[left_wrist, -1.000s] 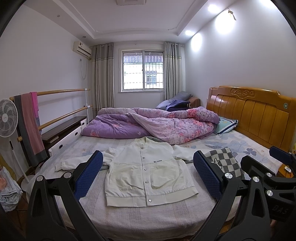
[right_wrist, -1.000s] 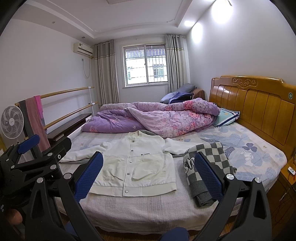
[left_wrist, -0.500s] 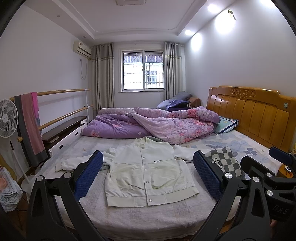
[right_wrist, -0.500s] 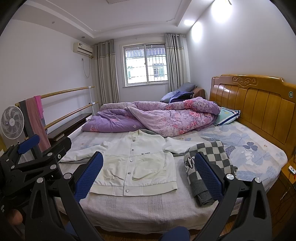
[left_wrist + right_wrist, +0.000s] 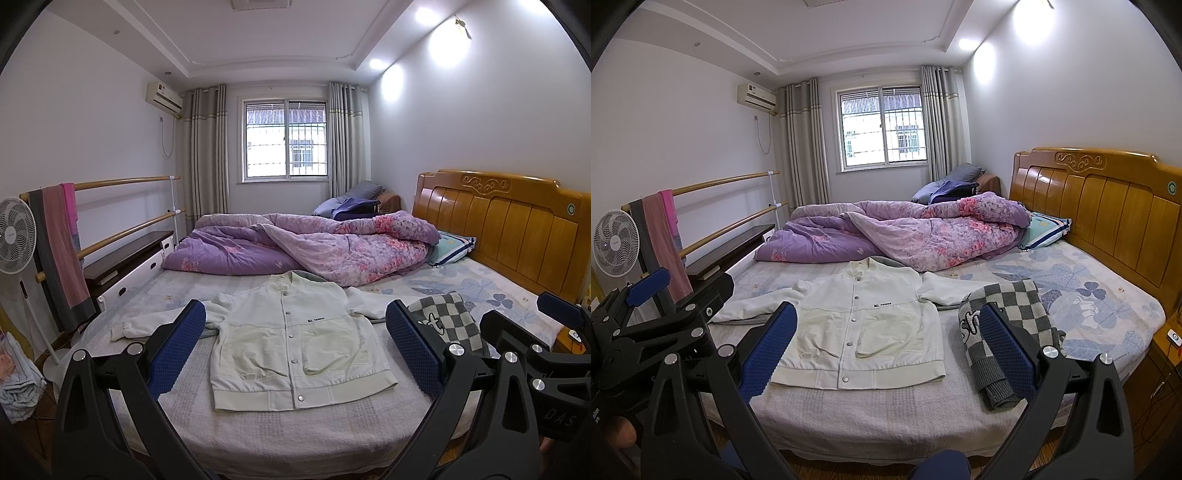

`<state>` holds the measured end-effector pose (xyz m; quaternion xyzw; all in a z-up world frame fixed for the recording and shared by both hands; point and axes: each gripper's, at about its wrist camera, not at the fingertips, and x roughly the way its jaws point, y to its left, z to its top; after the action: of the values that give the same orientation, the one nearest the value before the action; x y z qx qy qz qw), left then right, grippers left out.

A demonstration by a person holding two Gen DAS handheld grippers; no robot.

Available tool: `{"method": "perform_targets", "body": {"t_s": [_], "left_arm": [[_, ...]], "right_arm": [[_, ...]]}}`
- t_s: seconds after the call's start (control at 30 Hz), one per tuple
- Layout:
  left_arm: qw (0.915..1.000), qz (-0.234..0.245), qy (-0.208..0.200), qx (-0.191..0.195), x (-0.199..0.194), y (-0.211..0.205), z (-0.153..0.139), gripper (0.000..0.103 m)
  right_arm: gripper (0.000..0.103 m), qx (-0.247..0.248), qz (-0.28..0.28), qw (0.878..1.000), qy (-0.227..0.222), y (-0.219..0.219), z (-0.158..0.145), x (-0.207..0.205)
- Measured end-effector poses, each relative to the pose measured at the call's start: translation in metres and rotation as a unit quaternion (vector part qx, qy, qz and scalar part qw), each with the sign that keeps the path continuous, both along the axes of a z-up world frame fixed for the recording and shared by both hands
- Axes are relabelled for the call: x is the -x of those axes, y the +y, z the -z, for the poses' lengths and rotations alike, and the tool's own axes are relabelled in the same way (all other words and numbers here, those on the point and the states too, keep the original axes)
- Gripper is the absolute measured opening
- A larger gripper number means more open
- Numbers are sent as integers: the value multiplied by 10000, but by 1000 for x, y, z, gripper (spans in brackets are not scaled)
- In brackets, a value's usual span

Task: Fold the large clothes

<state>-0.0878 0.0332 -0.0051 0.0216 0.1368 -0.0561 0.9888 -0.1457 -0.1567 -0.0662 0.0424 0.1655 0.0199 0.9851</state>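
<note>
A cream-white jacket is laid flat, front up, on the near part of the bed. Its long axis runs from the ribbed hem at the near edge to the collar at the far side, toward the window. Both sleeves are spread out sideways. A row of metal snaps runs down the middle; the cloth is smooth, with ribbed bands at hem and cuffs.

Just beside its right sleeve, a folded grey-and-white checked knit is seen, coarse in texture. Behind the collar a rumpled purple floral quilt is heaped.

The left tongs are held spread wide before the bed, nothing between the blue dimpled pads. The right tongs are likewise spread wide and empty.
</note>
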Motion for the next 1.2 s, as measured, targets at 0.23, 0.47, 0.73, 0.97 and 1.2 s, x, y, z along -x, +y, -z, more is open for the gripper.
{"method": "perform_targets", "body": {"t_s": [0.23, 0.47, 0.73, 0.97, 1.2], "left_arm": [[10000, 2, -1, -1, 0, 0, 0, 98], [10000, 2, -7, -1, 1, 2, 0, 98], [10000, -1, -5, -2, 0, 2, 0, 98], [10000, 4, -4, -9, 0, 3, 0, 98], [10000, 31, 8, 14, -2, 3, -1, 98]], "right_arm": [[95, -1, 2, 10000, 1, 0, 0, 0], [95, 10, 17, 10000, -13, 1, 0, 1], [95, 12, 20, 10000, -15, 1, 0, 1], [95, 14, 26, 10000, -21, 1, -1, 1], [95, 9, 23, 10000, -24, 0, -1, 1]]}}
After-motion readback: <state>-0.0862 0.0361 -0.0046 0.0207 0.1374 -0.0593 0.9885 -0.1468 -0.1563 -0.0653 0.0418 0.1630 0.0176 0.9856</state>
